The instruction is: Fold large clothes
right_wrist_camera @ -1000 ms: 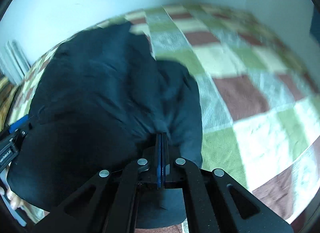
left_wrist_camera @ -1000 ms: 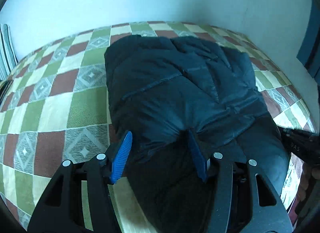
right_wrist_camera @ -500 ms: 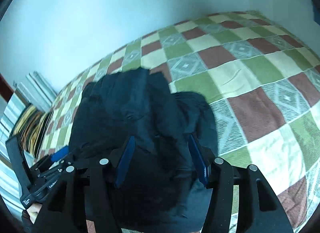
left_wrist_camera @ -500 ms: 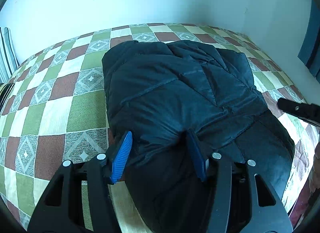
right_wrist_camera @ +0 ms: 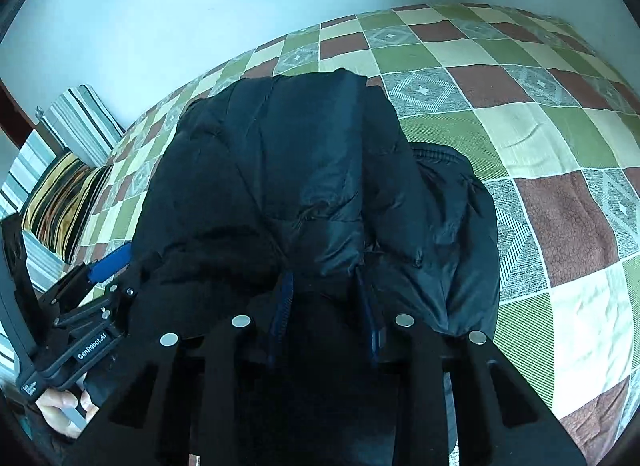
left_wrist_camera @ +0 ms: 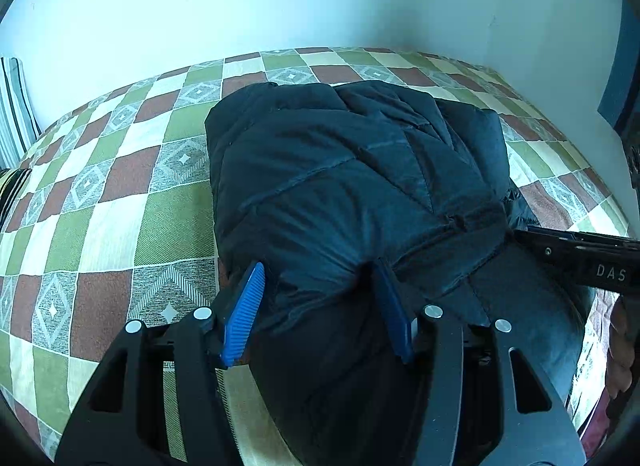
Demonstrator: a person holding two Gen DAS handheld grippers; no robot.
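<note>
The near end of the dark puffer jacket (left_wrist_camera: 360, 193) ran under both cameras and out of frame, so its hem or collar could not be made out. From the left wrist view the left claw (left_wrist_camera: 320, 306) stood about half wide, a bulge of the jacket between its blue pads (left_wrist_camera: 244, 314); the right pad was sunk in a crease, the left one looked bare on its face, so a firm pinch could not be told. The right claw (right_wrist_camera: 324, 306) was closing, its dark pads half buried in folds of jacket, fabric plainly between them, though whether they pressed on it was too dim to say. The jacket lay bundled on the checked bedspread (left_wrist_camera: 120, 201), its long axis running straight away from both claws toward the pale wall (left_wrist_camera: 280, 5). Off the left claw's right side the other claw's black body was cut by the frame edge. Striped pillows (right_wrist_camera: 60, 185) sat far left of the right claw.
</note>
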